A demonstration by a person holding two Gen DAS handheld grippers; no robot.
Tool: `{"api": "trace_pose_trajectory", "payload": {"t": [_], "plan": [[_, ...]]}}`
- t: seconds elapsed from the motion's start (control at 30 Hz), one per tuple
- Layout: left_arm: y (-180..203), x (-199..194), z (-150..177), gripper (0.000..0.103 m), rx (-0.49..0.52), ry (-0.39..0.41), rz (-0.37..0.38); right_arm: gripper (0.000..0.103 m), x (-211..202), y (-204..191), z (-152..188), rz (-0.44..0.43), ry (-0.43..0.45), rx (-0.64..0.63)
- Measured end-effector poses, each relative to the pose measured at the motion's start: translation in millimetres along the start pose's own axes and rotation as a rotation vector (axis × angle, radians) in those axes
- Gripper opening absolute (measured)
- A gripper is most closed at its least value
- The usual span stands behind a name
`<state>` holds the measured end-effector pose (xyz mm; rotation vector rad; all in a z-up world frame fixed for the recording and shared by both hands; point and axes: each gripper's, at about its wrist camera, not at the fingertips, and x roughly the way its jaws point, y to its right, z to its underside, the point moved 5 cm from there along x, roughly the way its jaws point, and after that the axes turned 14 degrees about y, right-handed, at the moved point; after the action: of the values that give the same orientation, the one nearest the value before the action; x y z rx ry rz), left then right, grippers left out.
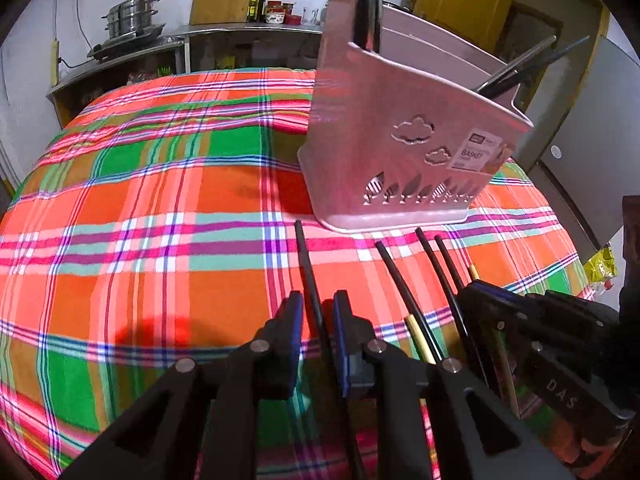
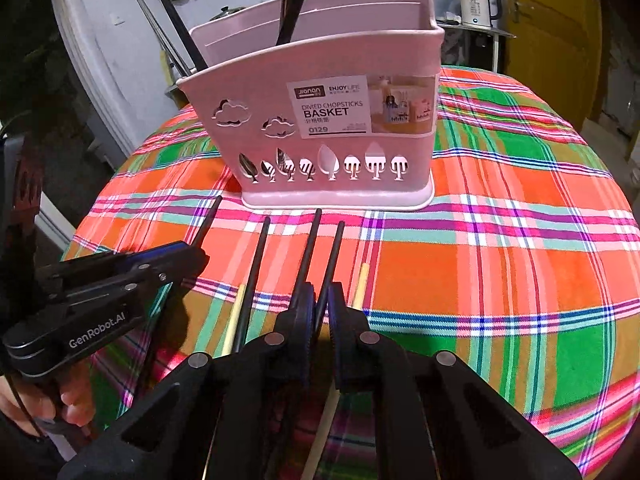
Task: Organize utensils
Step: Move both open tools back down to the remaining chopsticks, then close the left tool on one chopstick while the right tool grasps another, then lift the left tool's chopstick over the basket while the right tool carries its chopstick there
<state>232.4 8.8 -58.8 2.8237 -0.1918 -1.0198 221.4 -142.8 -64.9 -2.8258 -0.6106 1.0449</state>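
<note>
A pink plastic divided chopstick basket [image 2: 320, 120] with cloud and tree-shaped cutouts and a white paper label stands upright on the round tabletop [image 2: 500, 248], which is covered by an orange, green and pink plaid cloth. Several dark utensil handles [image 2: 294, 4] stick up out of the basket's compartments, some leaning out over its left end in the right wrist view; which compartment each sits in cannot be told.

In front of the basket, on the near side, thin black chopsticks lie on the cloth with their tips pointing toward the basket's base but not touching it. Two pale yellow chopsticks [image 2: 360, 286] lie among them.

The left tongs [image 1: 316, 312] are nearly closed, their blue-padded fingers [image 1: 297, 320] on either side of one thin black chopstick [image 1: 306, 264], which runs up between them toward the basket; it appears gripped, with its tip just short of the basket's near corner. In the right wrist view the same tongs [image 2: 196, 254] sit left of the basket's front, and a hand [image 2: 60, 408] holds their handle.

The right tongs [image 2: 318, 304] are closed on another black chopstick [image 2: 312, 248], squeezed between their blue pads and pointing toward the middle of the basket's front wall. A further black chopstick [image 2: 334, 256] lies just beside it on the right, and one more [image 2: 256, 264] on the left.
</note>
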Motion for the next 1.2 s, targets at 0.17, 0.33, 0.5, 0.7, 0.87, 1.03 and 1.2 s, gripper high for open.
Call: {"api": "trace_pose_trajectory", "payload": {"t": [0.17, 0.33, 0.5, 0.7, 0.87, 1.03, 1.2], "plan": [[4, 3, -2, 0.012, 0.043, 0.005, -0.022, 0.007, 9, -2, -6, 0.009, -0.007, 0.001], [2, -1, -1, 0.006, 0.019, -0.002, -0.005, 0.005, 5, -2, -7, -0.001, -0.002, 0.012], [5, -21, -6, 0.005, 0.024, 0.031, 0.016, 0.005, -13, -9, -16, -0.025, 0.044, 0.010], [10, -54, -24, 0.005, 0.024, 0.092, 0.049, 0.005, -47, -20, -33, -0.058, 0.123, 0.005], [21, -91, -49, 0.005, 0.038, 0.175, 0.085, 0.005, -84, -28, -55, -0.079, 0.213, -0.009], [30, -124, -70, 0.005, 0.056, 0.248, 0.114, 0.005, -116, -33, -76, -0.090, 0.295, -0.015], [35, -142, -85, 0.005, 0.065, 0.288, 0.123, 0.005, -136, -33, -88, -0.087, 0.348, -0.016]]}}
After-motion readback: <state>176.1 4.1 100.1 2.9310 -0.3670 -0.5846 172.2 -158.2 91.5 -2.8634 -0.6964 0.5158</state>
